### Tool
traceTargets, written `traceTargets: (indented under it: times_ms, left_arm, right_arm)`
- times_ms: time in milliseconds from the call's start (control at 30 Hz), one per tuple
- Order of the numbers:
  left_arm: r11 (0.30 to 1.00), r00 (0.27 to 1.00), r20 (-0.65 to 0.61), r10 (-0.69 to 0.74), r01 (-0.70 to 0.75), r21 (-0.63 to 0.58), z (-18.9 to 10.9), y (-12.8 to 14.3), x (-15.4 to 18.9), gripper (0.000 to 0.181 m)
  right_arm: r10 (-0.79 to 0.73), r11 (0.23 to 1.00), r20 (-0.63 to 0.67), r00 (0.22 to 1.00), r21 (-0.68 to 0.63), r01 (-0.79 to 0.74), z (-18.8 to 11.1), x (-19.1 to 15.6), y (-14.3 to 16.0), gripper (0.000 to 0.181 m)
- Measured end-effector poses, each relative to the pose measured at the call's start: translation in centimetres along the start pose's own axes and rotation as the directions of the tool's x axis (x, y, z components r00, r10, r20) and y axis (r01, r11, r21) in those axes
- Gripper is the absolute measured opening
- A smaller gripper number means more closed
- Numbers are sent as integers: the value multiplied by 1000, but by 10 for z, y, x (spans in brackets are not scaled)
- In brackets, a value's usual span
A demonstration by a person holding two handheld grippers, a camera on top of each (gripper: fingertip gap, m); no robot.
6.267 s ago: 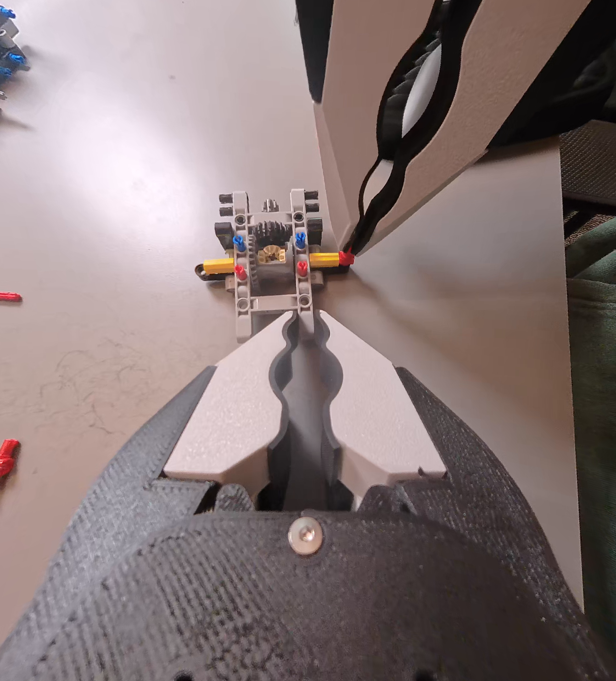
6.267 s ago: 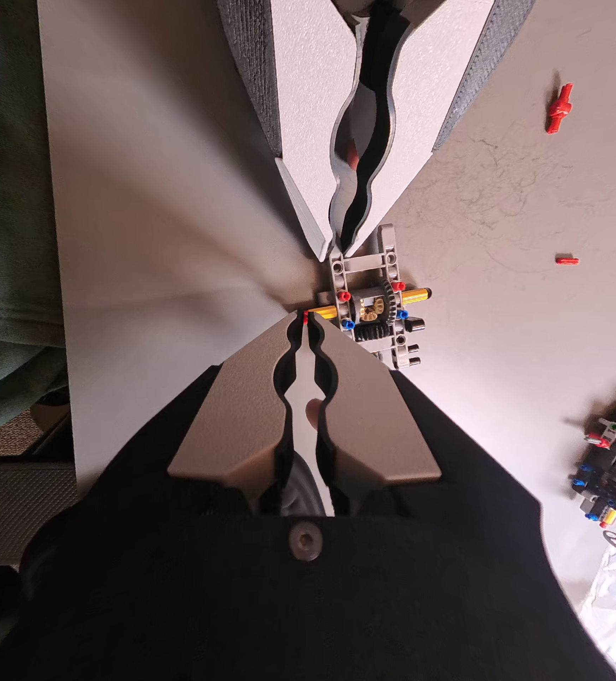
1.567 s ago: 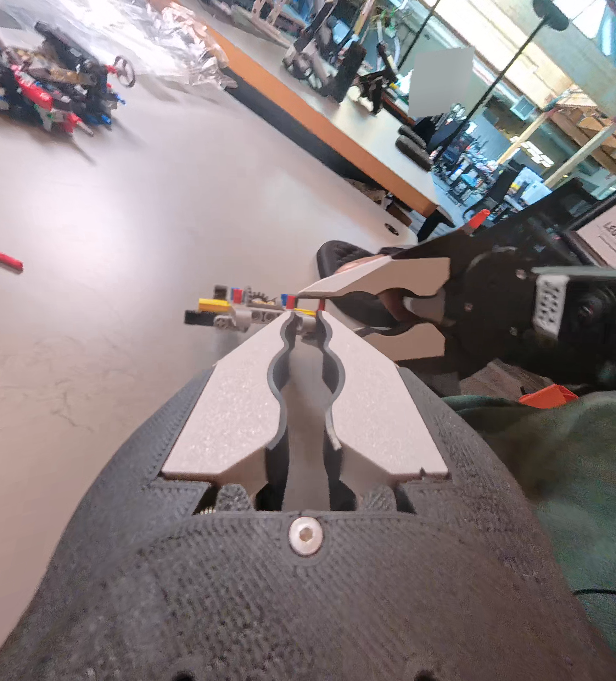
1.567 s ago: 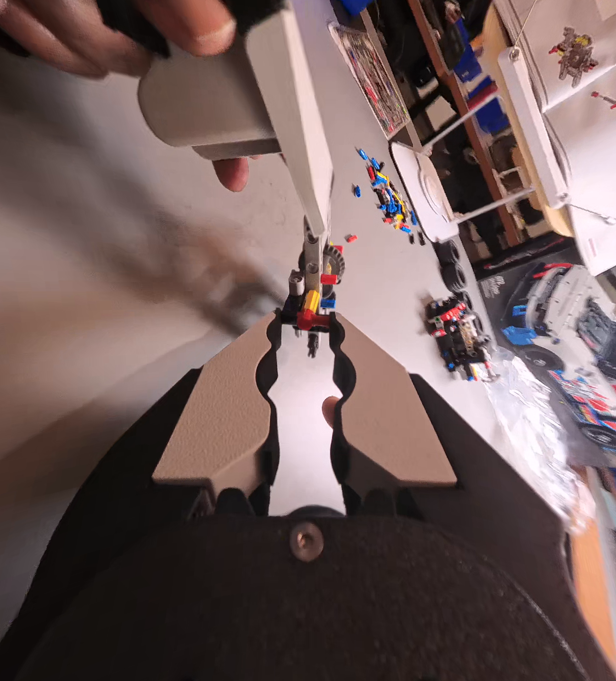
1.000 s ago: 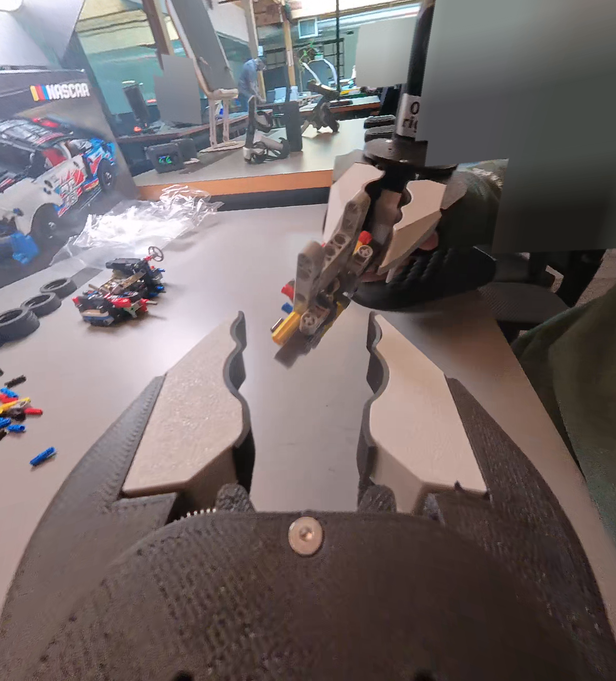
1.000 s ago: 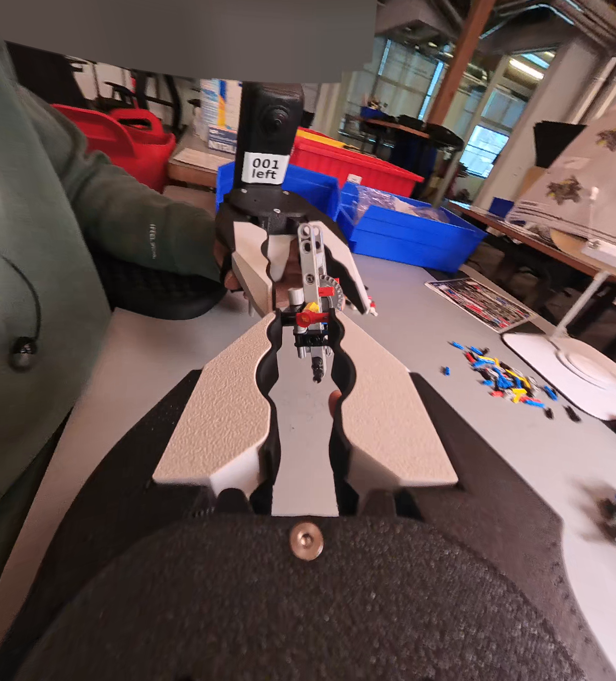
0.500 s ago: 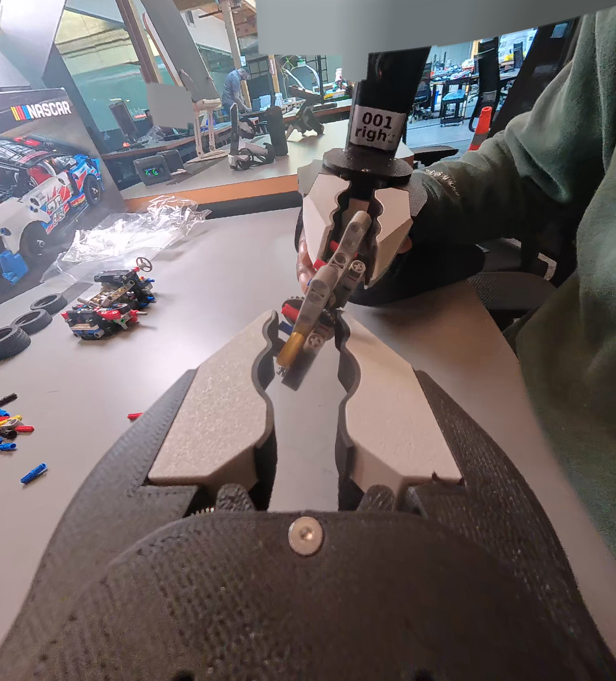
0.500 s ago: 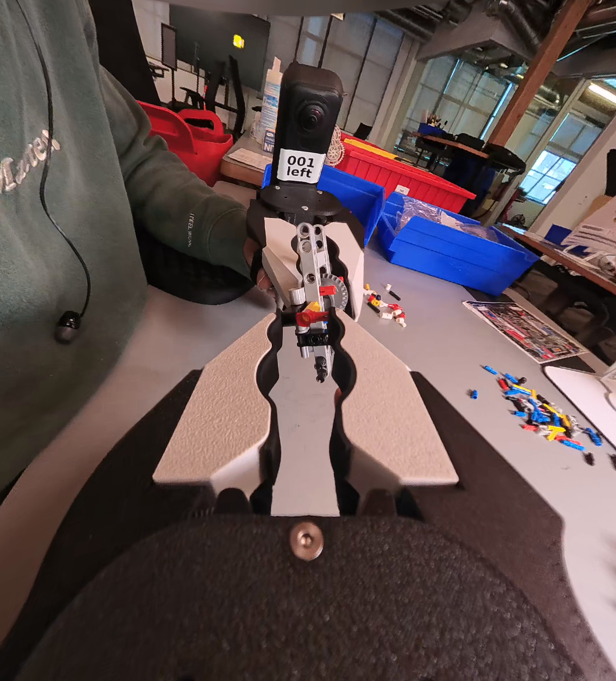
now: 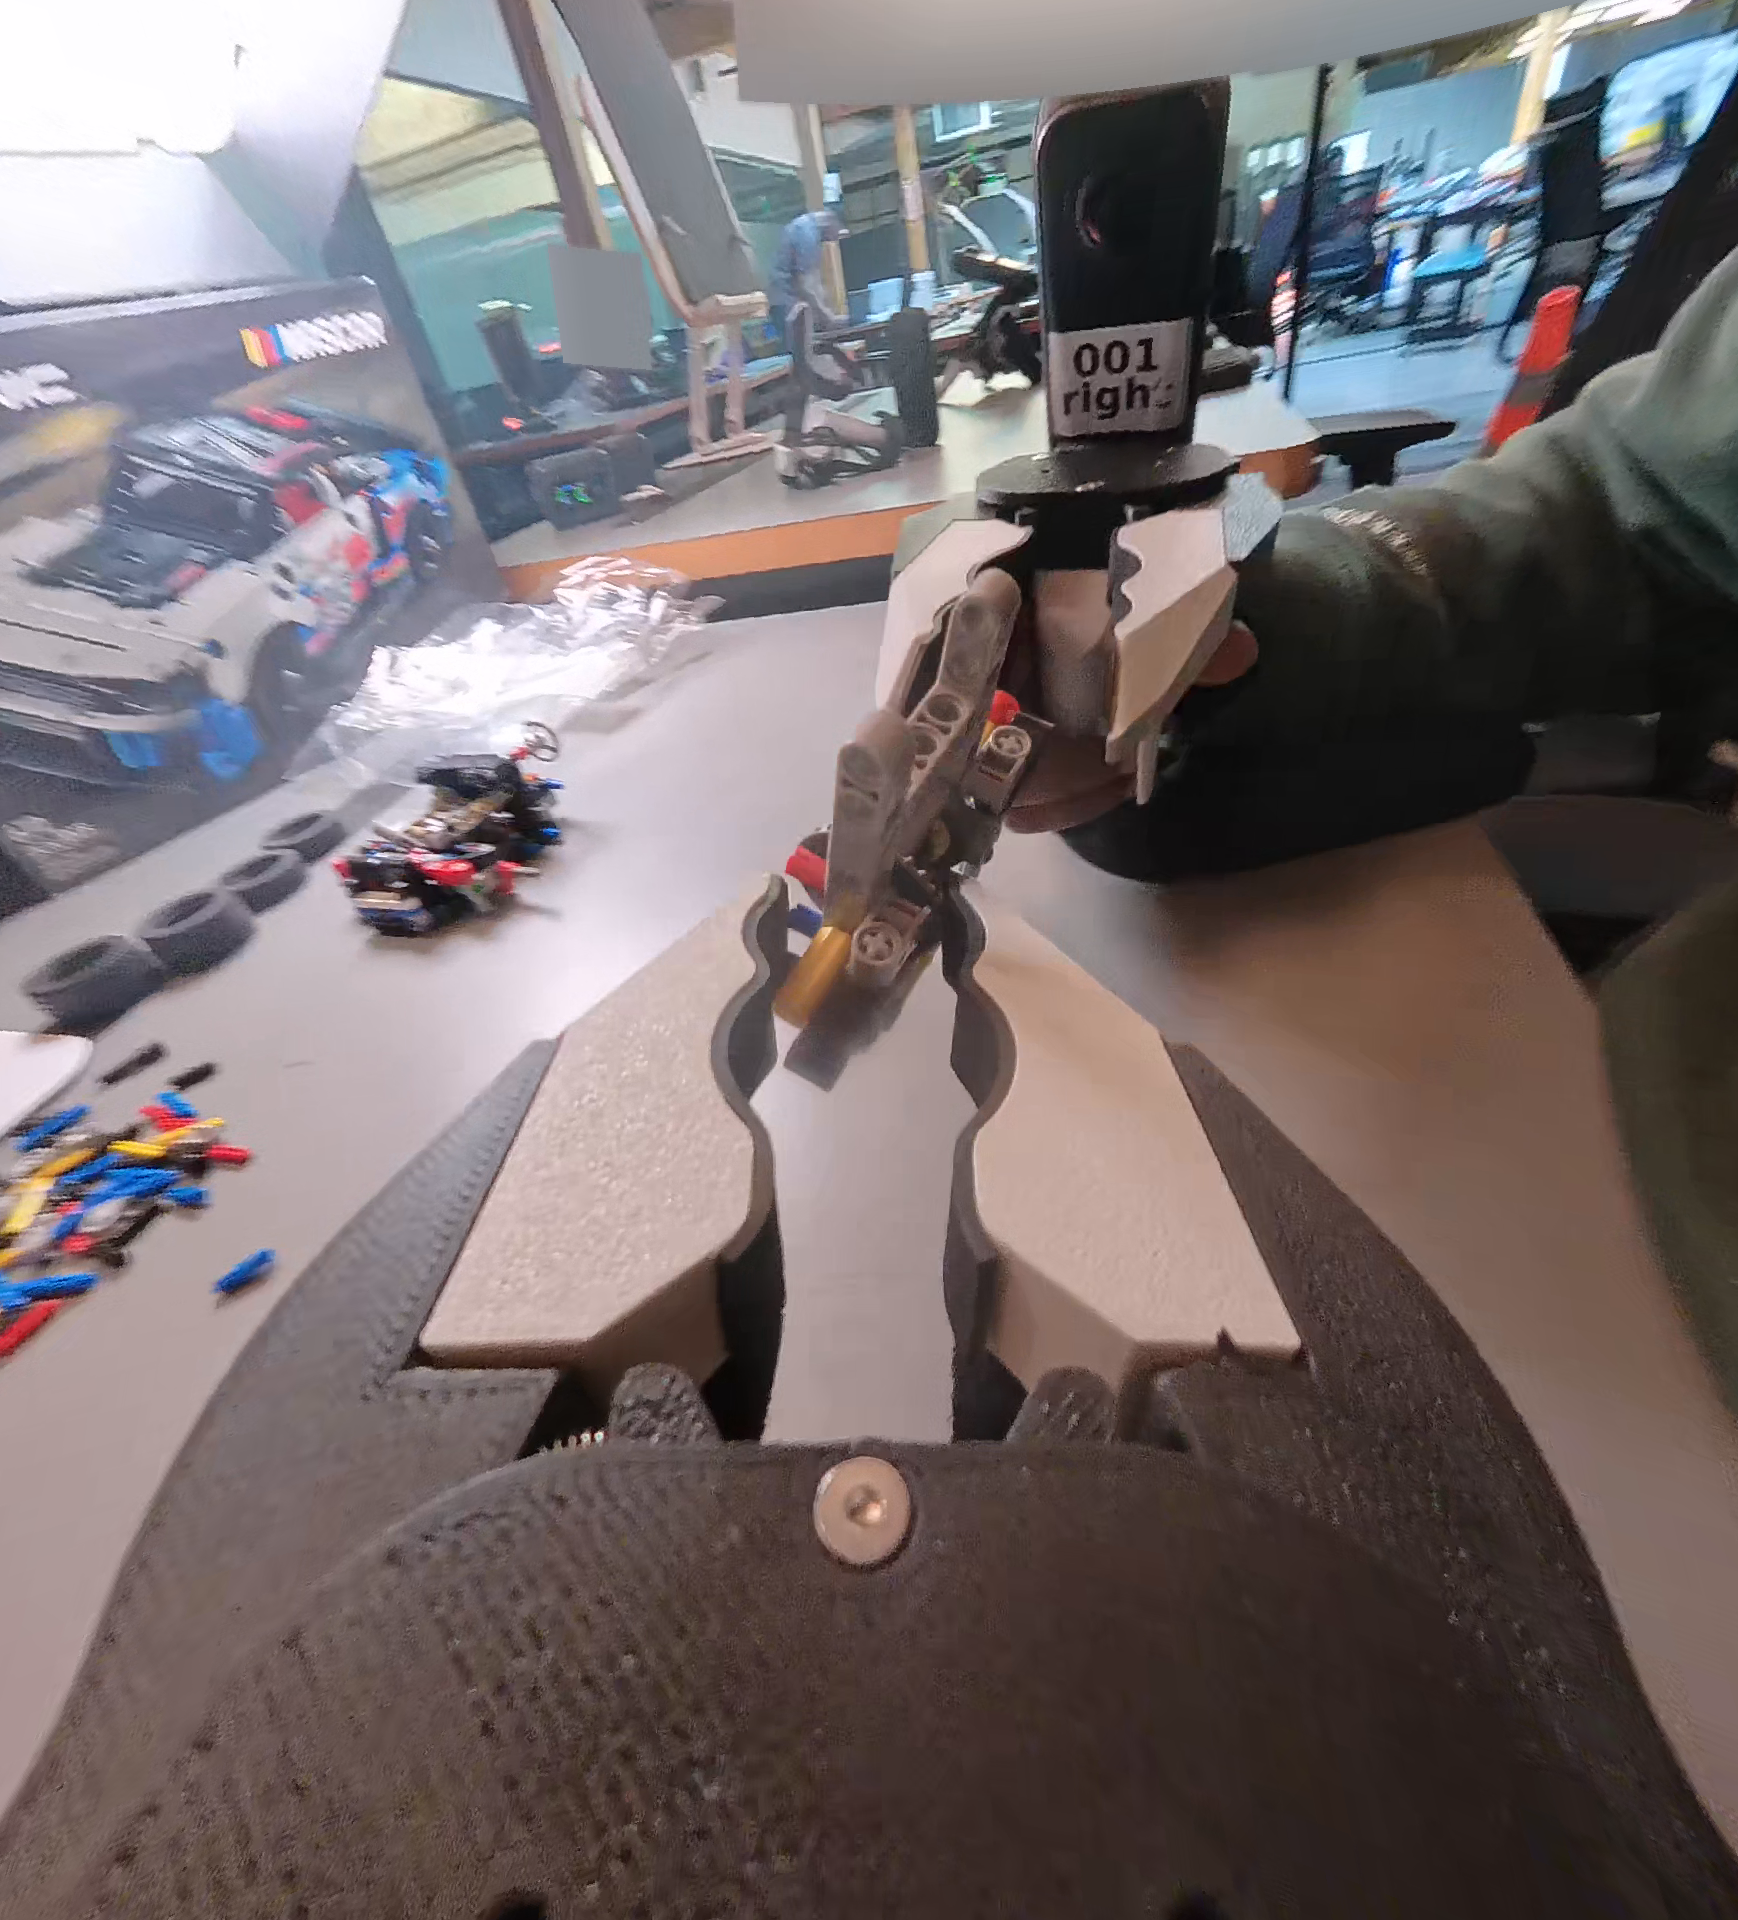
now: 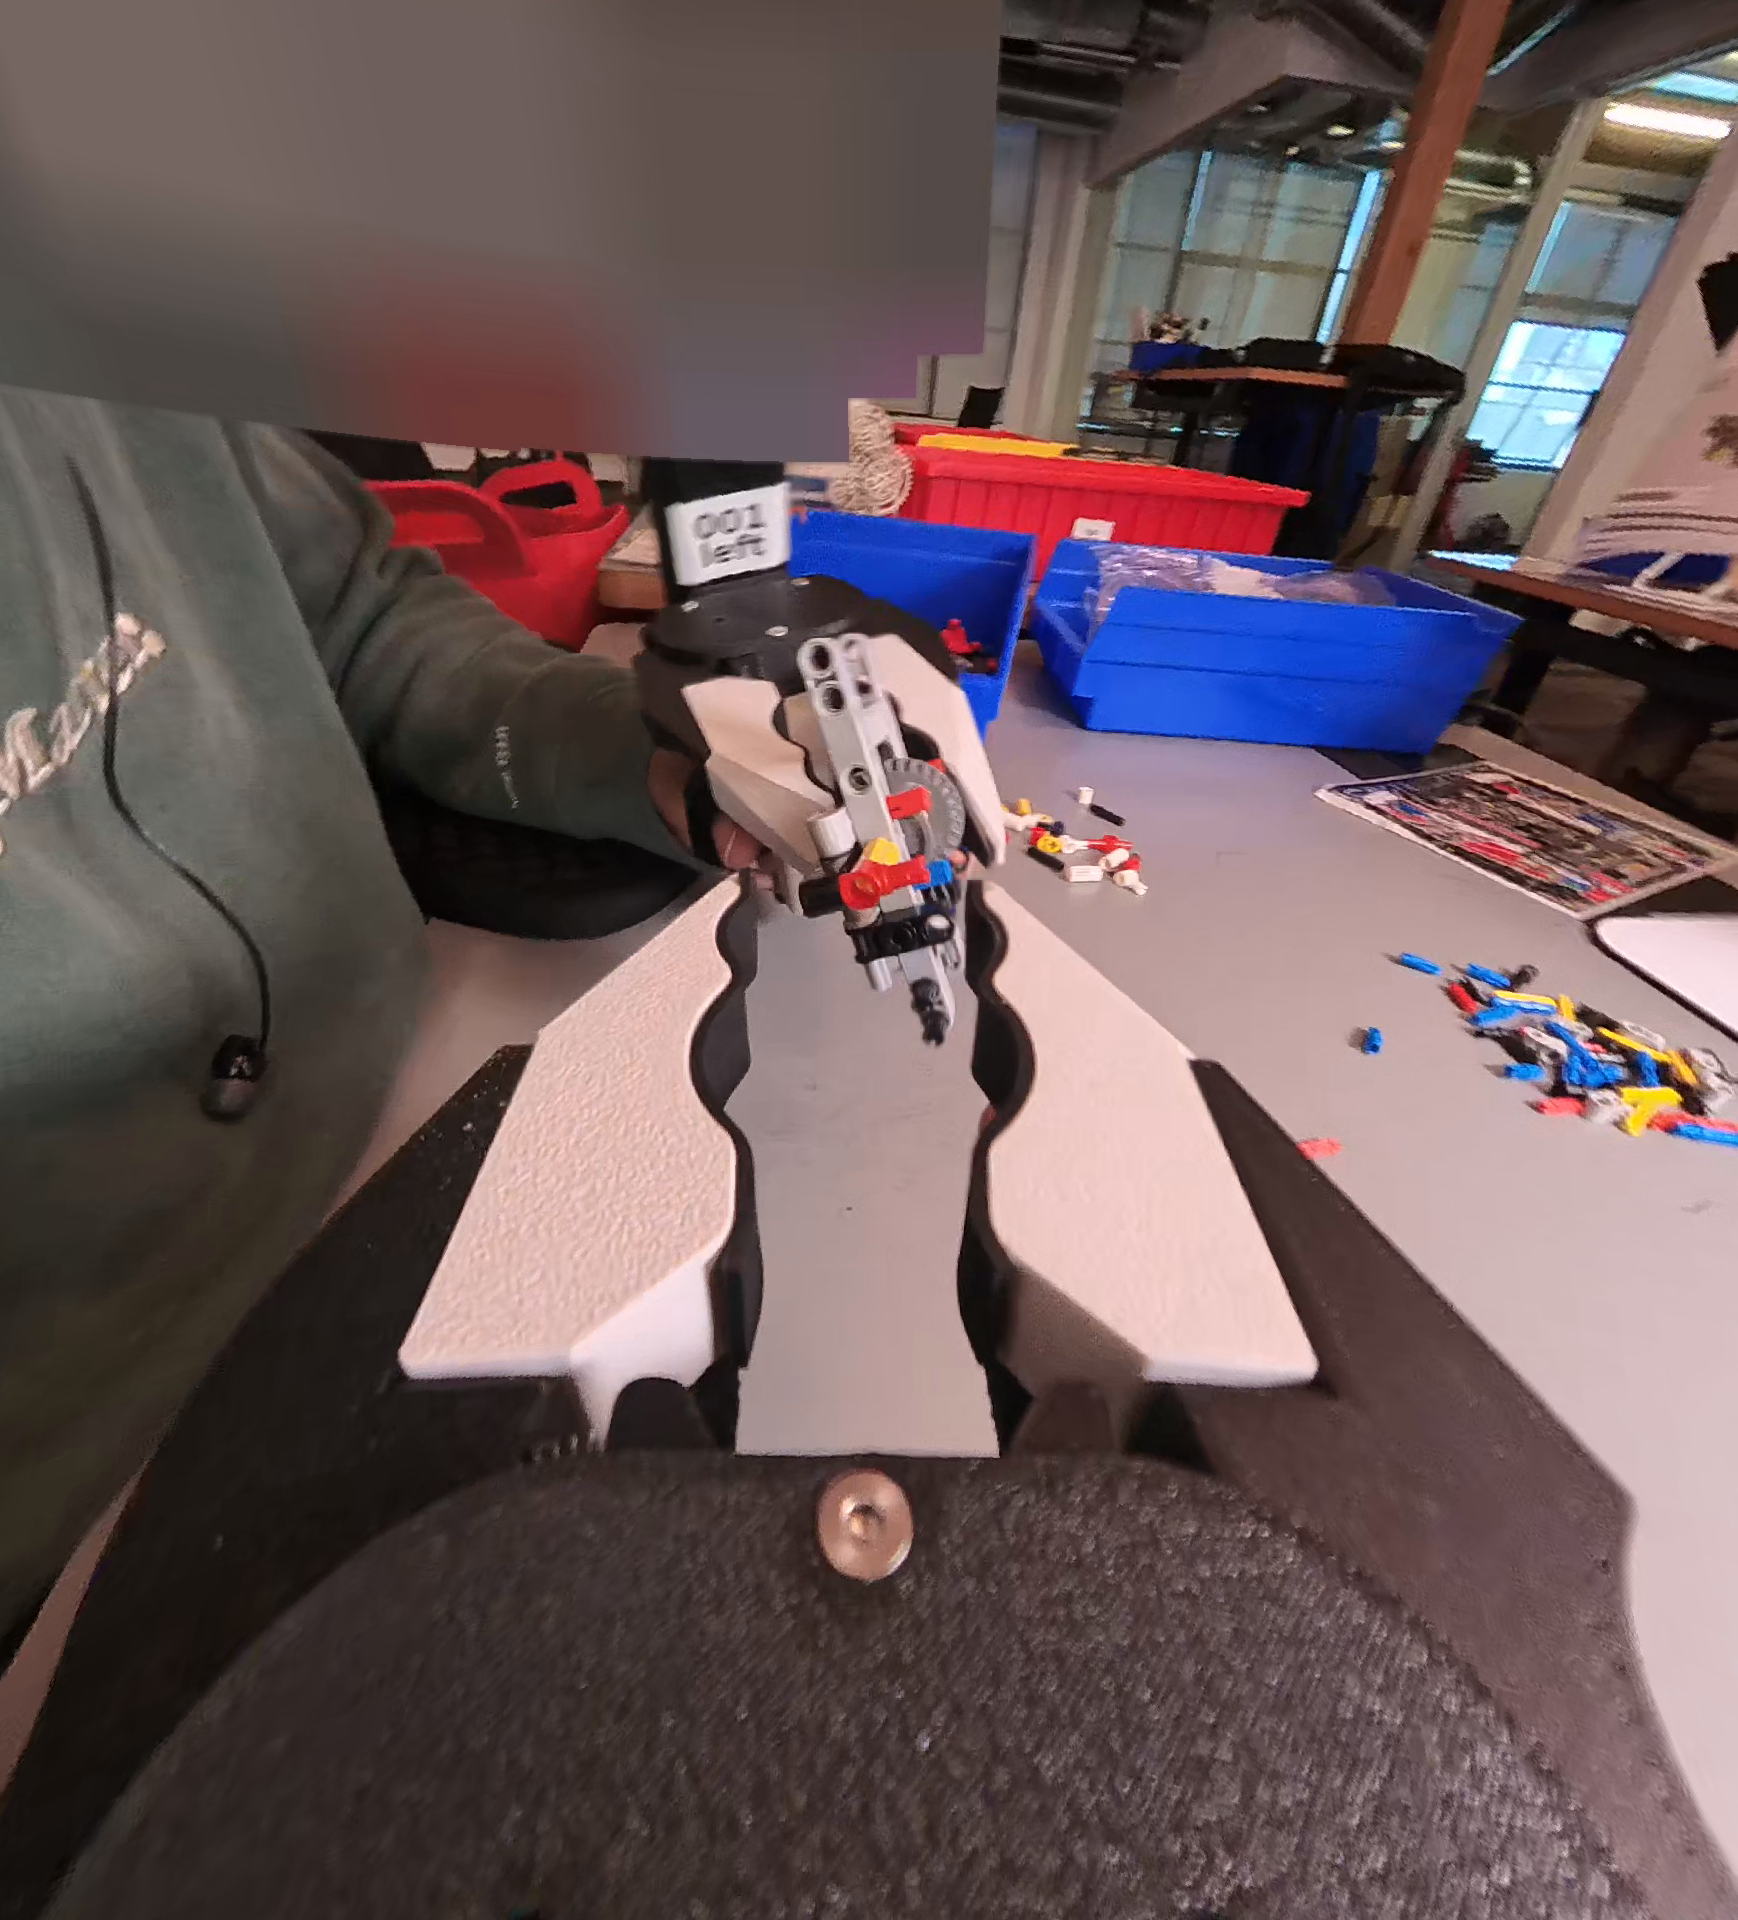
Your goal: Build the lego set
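The grey Lego gear assembly (image 9: 906,769), with a yellow axle, red and blue pins and a dark gear, is held in the air between both grippers. My left gripper (image 9: 865,904) is shut on its lower end, by the yellow axle. My right gripper (image 10: 860,894) faces it with its fingers spread; the assembly (image 10: 849,748) hangs between its tips, tilted. In the left wrist view the right gripper (image 9: 1052,644) shows open, with the grey beam leaning on one finger (image 9: 932,623). In the right wrist view the left gripper (image 10: 875,821) clamps the assembly near the gear.
A part-built car chassis (image 9: 449,842), tyres (image 9: 190,920) and the set's box (image 9: 169,582) stand at the left. A pile of loose pieces (image 10: 1613,1070) lies on the grey table (image 10: 1260,987). A few small pieces (image 10: 1083,842), blue bins (image 10: 1260,665) and a booklet (image 10: 1530,831) lie beyond. A person in a green sweater (image 10: 65,831) is close. Less than 4 cm separates the two grippers' tips.
The assembly went from lying on the table to being held in the air. My left gripper opened, then shut again on its lower end. My right gripper's fingers have just spread apart.
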State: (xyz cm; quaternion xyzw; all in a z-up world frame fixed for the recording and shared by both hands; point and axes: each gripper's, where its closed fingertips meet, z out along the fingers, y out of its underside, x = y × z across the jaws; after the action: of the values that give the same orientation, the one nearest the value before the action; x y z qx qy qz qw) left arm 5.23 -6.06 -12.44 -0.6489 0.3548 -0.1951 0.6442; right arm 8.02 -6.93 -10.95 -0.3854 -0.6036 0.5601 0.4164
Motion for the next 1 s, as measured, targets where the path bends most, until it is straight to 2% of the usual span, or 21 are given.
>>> traceTargets:
  times_ms: [100, 233, 333, 433, 700, 900, 1000]
  left_arm:
    - [977, 966, 149, 212, -208, -46, -5, -2, -14, 27]
    - [855, 812, 269, 517, -501, -132, -10, -11, -17, 27]
    - [771, 720, 280, 635, -612, -173, -8, -13, -11, 27]
    - [728, 679, 267, 683, -660, -184, -5, -11, -5, 27]
    - [756, 721, 235, 652, -641, -130, -3, -10, 2, 27]
    - [766, 732, 234, 640, -632, -120, -3, -11, 3, 28]
    - [820, 789, 226, 572, -558, -129, -2, -6, -2, 28]
  right_arm:
    - [118, 993, -50, 992, 6, -118, -7, 15, -2, 30]
    - [239, 971, -40, 970, -18, -240, -4, 17, 2, 19]
    - [264, 963, -22, 964, -42, -264, 1, 12, 6, 16]
    - [259, 964, -9, 966, -51, -260, 3, 8, 8, 7]
    - [175, 983, 32, 984, -62, -172, 0, 1, 11, 6]
    - [187, 981, 36, 982, -62, -185, 0, 1, 12, 6]
    - [202, 978, 16, 979, -57, -201, 0, 5, 11, 7]
